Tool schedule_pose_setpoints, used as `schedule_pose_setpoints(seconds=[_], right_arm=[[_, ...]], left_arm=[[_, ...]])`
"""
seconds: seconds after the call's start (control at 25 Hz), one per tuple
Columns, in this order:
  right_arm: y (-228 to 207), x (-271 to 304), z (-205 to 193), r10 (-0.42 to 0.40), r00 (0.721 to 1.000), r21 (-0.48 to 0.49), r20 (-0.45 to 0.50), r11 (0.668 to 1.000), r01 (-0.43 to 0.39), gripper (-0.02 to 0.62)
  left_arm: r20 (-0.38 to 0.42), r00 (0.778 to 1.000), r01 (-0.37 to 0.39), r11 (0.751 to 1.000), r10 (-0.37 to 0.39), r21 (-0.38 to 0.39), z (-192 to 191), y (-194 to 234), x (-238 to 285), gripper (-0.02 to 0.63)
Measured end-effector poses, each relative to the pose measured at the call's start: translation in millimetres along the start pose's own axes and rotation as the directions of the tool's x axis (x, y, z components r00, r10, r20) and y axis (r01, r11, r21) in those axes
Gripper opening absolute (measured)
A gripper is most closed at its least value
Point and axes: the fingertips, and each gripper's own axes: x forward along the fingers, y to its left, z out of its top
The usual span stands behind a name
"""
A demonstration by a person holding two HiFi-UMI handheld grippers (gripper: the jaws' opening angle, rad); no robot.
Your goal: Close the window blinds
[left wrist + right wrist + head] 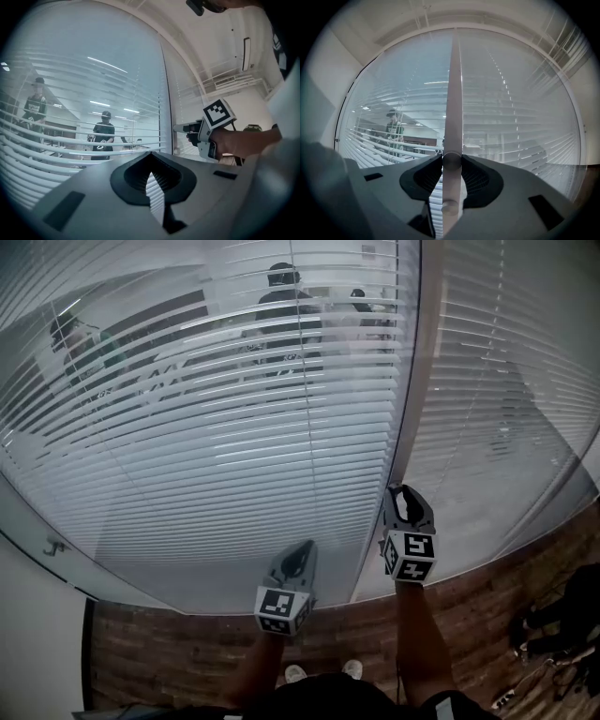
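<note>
step in hand: tilting the slats shut with the wand. right gripper (452, 161) is clenched on the tilt wand (453, 117), pads pressed on both sides of the rod near its lower end. the wand hangs straight down in front of the glass, just beside the frame post (422, 362) between the two blinds. left gripper (302, 549) is clenched on nothing, jaws drawn together with only slats visible past them; it hovers level, near the glass, low in front of the left blind (234, 446).

left blind is lowered all the way but its slats are still partly open, since people show through the gaps. right blind (506, 381) looks flatter and more closed, though i can't tell if fully.

next move, as i judge it: twist the wand about its own axis while keeping the grip, and watch the left slats flatten until nothing shows through. likely needs re-gripping between turns. can't tell which blind the wand drives.

counts:
- blinds: 2
- tilt wand: 1
- frame post: 1
- grippers: 2, each with a marker cube
- people behind the glass: 2 clear, one (286, 324) centre, one (80, 352) left; maybe a third, too small to tell
</note>
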Motion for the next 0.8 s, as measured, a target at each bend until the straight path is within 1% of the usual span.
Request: schedule_pose_setpoints(seconds=[0.04,0.2,0.32,0.48,0.68,0.72,0.8], right_arm=[[-0.7,-0.2,0.2,0.001,1.0,0.001,0.002,1.0,-0.001,0.13],[-0.8,-0.4,-0.7,0.001,1.0,0.003,0.008,1.0,-0.001,0.129],[-1.4,-0.1,0.0,-0.004,1.0,-0.005,0.007,1.0,0.004,0.129],[-0.4,0.9,-0.2,0.001,1.0,-0.027,-0.005,1.0,-0.002,0.127],[-1.0,-1.1,0.0,0.003,1.0,-0.032,-0.018,0.999,-0.003,0.127],[-1.7,-1.5,0.0,0.0,1.0,-0.033,-0.02,0.999,-0.001,0.127],[-1.9,-0.1,-0.8,-0.002,1.0,-0.039,-0.02,0.999,0.001,0.127]], left_arm=[[0.001,1.0,0.0,1.0,0.0,0.003,-1.6,0.4,0.4,0.0],[0.002,1.0,-0.003,1.0,0.003,-0.001,-4.9,2.6,0.8,0.0],[-0.001,1.0,-0.008,1.0,0.008,0.0,0.8,4.7,2.9,0.0],[0.005,1.0,-0.021,1.0,0.021,-0.009,2.4,8.7,5.5,0.0],[0.007,1.0,-0.023,0.999,0.023,-0.026,0.5,6.2,5.1,0.0],[0.005,1.0,-0.024,0.999,0.024,-0.022,0.8,5.2,5.5,0.0],[-0.007,1.0,-0.025,1.0,0.025,0.011,-0.1,4.9,6.3,0.0]])
